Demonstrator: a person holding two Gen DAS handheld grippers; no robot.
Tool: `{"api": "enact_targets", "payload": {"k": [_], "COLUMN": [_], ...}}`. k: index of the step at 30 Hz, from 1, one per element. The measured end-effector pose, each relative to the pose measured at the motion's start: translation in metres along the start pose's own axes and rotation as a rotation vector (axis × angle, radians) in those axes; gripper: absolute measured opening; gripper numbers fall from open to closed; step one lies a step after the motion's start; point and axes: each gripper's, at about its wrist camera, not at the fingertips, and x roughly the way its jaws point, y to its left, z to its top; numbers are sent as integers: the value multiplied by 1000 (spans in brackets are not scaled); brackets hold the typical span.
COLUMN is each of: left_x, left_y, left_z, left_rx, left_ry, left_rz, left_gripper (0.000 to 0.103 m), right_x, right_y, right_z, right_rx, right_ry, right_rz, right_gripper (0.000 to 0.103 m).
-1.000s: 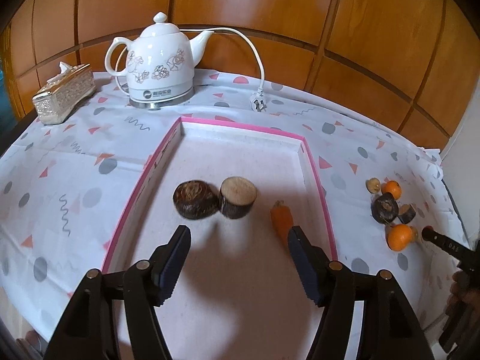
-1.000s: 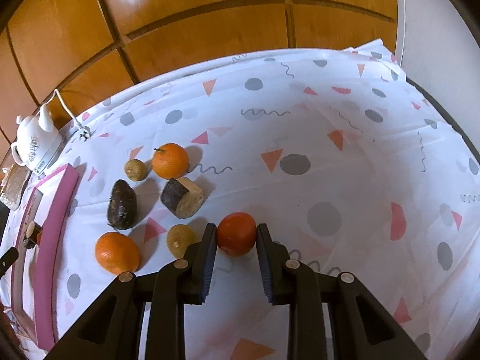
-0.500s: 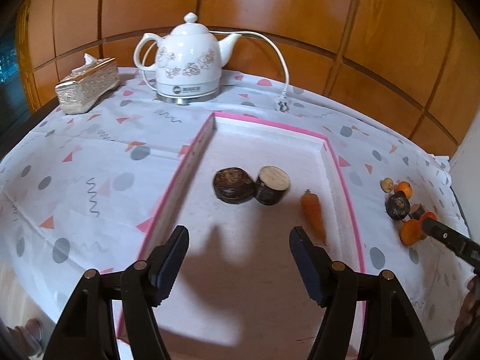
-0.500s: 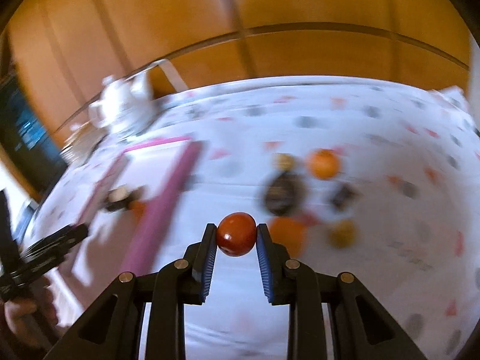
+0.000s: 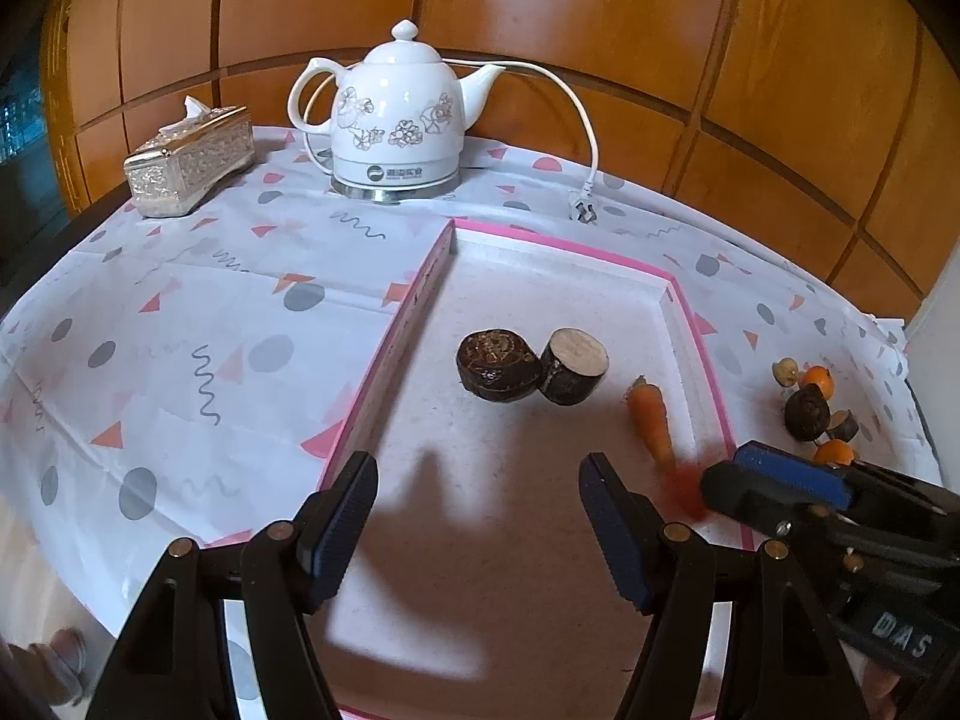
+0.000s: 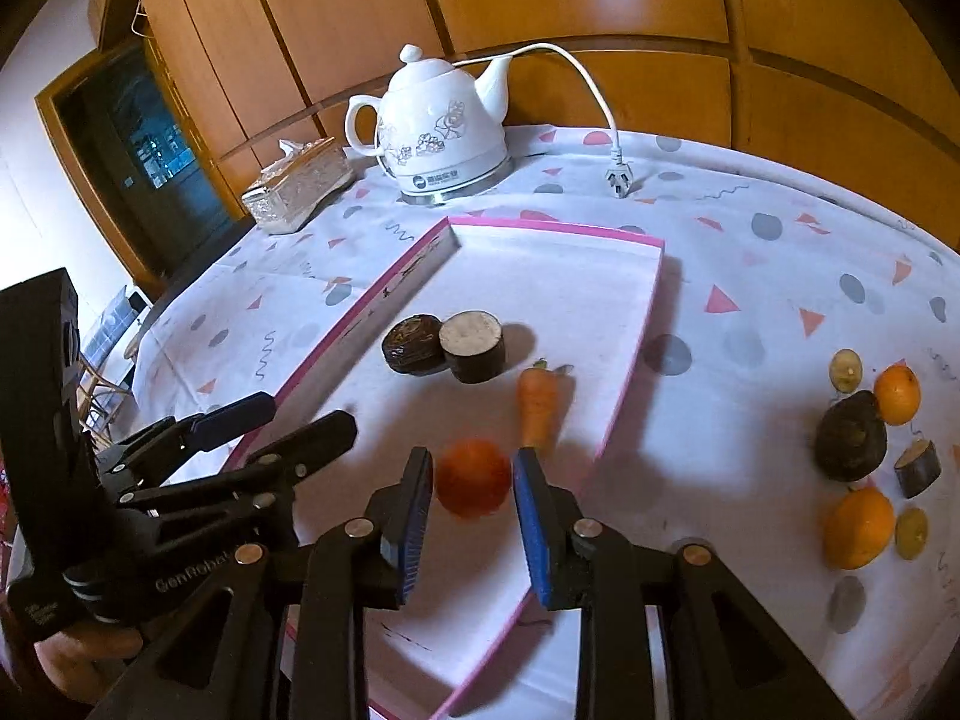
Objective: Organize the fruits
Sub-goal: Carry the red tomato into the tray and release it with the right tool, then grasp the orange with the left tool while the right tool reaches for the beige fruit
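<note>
Patterned tablecloth [image 6: 750, 276], pink tray [image 6: 630, 384] now holding three items plus red fruit [image 6: 472, 477], loose between parted right gripper [image 6: 472, 480], previously clamped, left gripper [image 5: 477, 486] spread empty

The left gripper [image 6: 288, 426] has "GenRobot" in pale letters on its black body. The right gripper [image 5: 774, 480] shows "DAS" on its body. The kettle [image 5: 399, 120] has a logo, too small to read.
</note>
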Motion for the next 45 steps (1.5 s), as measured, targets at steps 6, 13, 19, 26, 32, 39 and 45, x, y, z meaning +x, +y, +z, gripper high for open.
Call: {"api": "enact_targets", "payload": {"k": [6,13,19,26,32,39,45], "left_x": [-2,-4,-4,1,11,29,45], "left_y": [-16,-46,-78,-123,-159,-193,-221], "left_z": [2,4,5,4,0,-4,-5], "left_rx": [44,113,190,276,348,386,403], "left_ry": [-10,-12,-8,7,35,93,130], "left_rz": [-25,-77,-137,-206,-264,-357,-411], "left_gripper": [70,70,70,70,70,69,68], "right_x": [-17,-45,-66,-89,-101,-103,-106], "right_y": [-15,-59,-101,-146,-173,-192,-202], "right_z": [-6,-15,-30,-49,-64,-72,-75], "right_rx": [51,175,273,374,431,476,497], "right_ry": [-49,-103,-129,-145,-147,-140,-137], "right_rz": [-55,-153,-243,-337,-390,-411,-413], "right_gripper": [32,32,32,32,32,32,32]}}
